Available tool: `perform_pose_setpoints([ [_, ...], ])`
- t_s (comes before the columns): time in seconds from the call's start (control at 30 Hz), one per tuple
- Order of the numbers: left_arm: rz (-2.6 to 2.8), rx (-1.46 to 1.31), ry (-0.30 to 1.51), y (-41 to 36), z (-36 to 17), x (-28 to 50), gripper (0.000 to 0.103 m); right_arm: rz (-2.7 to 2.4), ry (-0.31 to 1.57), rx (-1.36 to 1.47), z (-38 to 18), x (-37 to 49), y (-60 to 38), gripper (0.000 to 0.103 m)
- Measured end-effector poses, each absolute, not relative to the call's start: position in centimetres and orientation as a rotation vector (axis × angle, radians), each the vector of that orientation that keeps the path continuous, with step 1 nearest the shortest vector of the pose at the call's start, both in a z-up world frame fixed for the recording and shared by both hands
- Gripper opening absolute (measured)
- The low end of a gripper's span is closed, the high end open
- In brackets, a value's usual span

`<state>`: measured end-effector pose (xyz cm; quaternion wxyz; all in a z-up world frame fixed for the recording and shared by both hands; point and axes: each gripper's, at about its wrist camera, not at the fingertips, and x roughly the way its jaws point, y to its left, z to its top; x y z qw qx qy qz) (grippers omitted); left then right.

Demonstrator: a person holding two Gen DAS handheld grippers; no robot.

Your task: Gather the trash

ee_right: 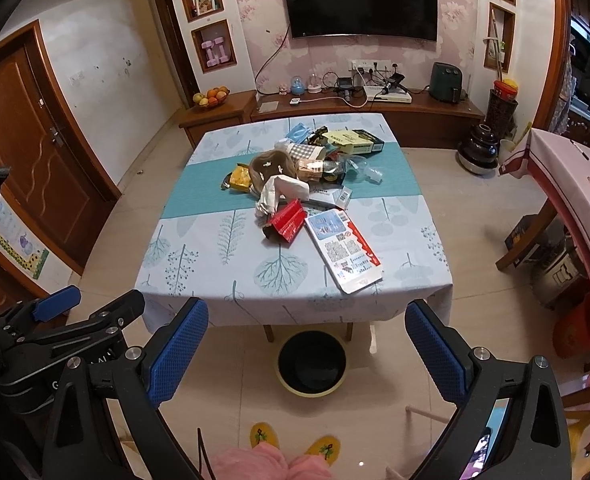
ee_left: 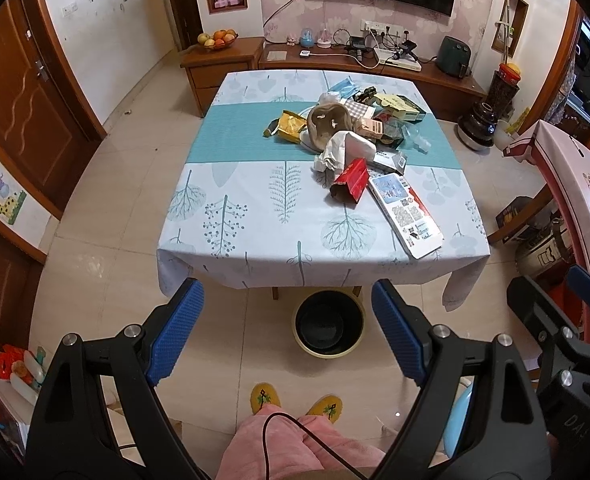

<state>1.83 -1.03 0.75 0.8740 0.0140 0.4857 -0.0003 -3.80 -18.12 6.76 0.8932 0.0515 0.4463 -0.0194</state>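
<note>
A heap of trash lies on the table (ee_left: 231, 184): a red carton (ee_left: 353, 180), a flat white printed box (ee_left: 409, 210), crumpled white paper (ee_left: 341, 150), a brown lump (ee_left: 327, 122) and a yellow wrapper (ee_left: 291, 126). In the right wrist view the same red carton (ee_right: 289, 222) and flat box (ee_right: 345, 246) appear. A black bin with a yellow rim (ee_left: 329, 322) stands on the floor under the table's near edge (ee_right: 311, 362). My left gripper (ee_left: 287, 328) is open and empty, well short of the table. My right gripper (ee_right: 307, 354) is open too, beside it.
A person's pink-clad legs and yellow slippers (ee_left: 295, 400) are just below the grippers. A second table with a pink cloth (ee_right: 575, 184) stands at the right. A wooden TV cabinet (ee_left: 335, 64) runs along the far wall. Doors (ee_left: 23, 112) are at the left.
</note>
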Motion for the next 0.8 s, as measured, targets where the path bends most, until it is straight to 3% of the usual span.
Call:
perform_pose_setpoints([
  [0.43,-0.036,-0.004,1.011,-1.1,2.0,3.4,0.085,0.005,0.943,0.145,6.9,-1.5,-19.4,0.099],
  [0.8,-0.091,0.039,1.066,-2.4,-1.3,11.3,0.085,-0.057,1.028,0.199,2.5,4.0,-23.5,0.096],
])
